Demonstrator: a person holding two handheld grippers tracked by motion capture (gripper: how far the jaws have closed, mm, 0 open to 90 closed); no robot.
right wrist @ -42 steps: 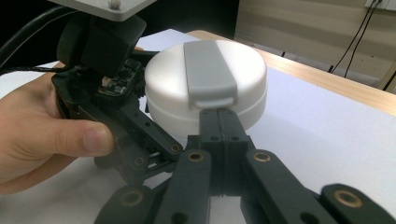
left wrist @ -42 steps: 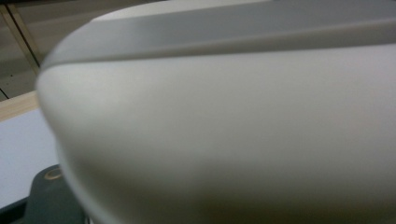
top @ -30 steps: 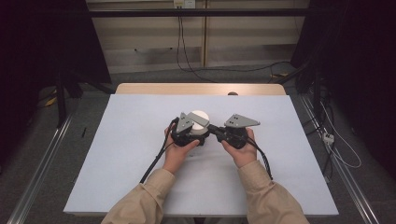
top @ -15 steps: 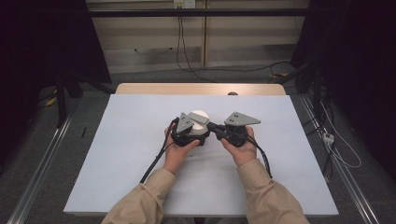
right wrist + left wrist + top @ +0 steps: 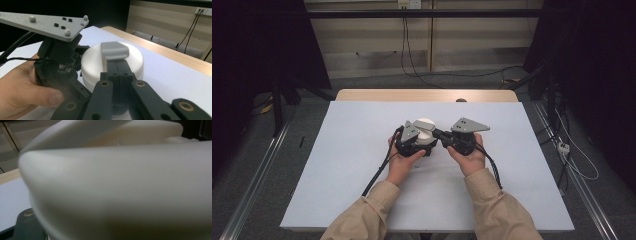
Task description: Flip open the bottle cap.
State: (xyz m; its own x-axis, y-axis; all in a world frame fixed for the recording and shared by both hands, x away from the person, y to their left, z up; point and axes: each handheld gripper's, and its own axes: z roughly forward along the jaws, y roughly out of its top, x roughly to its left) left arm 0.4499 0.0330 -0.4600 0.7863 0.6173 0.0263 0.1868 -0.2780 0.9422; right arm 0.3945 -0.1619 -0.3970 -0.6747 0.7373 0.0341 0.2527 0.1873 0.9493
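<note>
A white round container [image 5: 426,131] is seen between the two grippers near the middle of the white table surface [image 5: 347,150]. The left gripper [image 5: 414,141] is held against the container's left side; its jaws are hidden, so its state cannot be told, and its own view is taken up by the blurred white container wall [image 5: 120,187]. The right gripper [image 5: 115,53] is seen with jaws brought together, the grey tips resting on the container's lid [image 5: 130,53], nothing being pinched between them. A bare wooden edge [image 5: 427,95] is visible beyond the grippers. Behind it, a pale panelled wall [image 5: 377,35] with hanging cables [image 5: 404,45] is noted, flanked by dark curtains [image 5: 257,45], with grey floor [image 5: 252,165] alongside.
</note>
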